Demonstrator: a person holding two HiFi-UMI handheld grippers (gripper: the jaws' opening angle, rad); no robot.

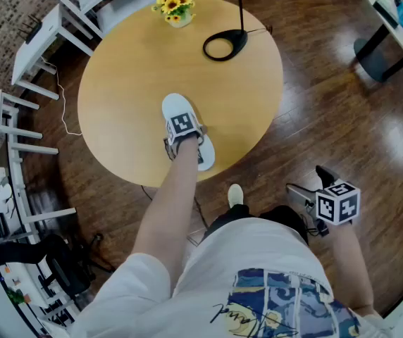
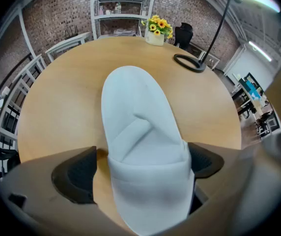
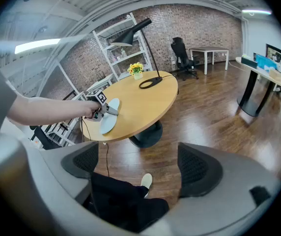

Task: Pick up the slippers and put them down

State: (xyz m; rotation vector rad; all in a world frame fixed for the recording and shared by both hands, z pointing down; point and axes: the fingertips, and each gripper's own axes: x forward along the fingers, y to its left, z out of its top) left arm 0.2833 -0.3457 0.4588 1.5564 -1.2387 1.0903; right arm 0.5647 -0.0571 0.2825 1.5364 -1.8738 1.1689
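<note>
A pale blue-white slipper (image 1: 175,107) lies flat on the round wooden table (image 1: 124,83), near its front edge. My left gripper (image 1: 180,142) points steeply down over it. In the left gripper view the slipper (image 2: 140,132) fills the space between the wide-open jaws. The left pad (image 2: 79,173) stands clear of it with bare table (image 2: 57,97) showing in the gap, while the right pad (image 2: 204,161) sits right at its edge. My right gripper (image 1: 313,186) hangs open over the wooden floor beside the person's leg, with nothing between its fingers (image 3: 194,166).
A pot of yellow flowers (image 1: 173,9) and a black lamp's ring base (image 1: 224,46) stand at the table's far side. White shelving (image 1: 18,118) lines the left. Another desk (image 1: 399,20) is at the far right. The person's pale shoe (image 1: 235,194) rests on the floor.
</note>
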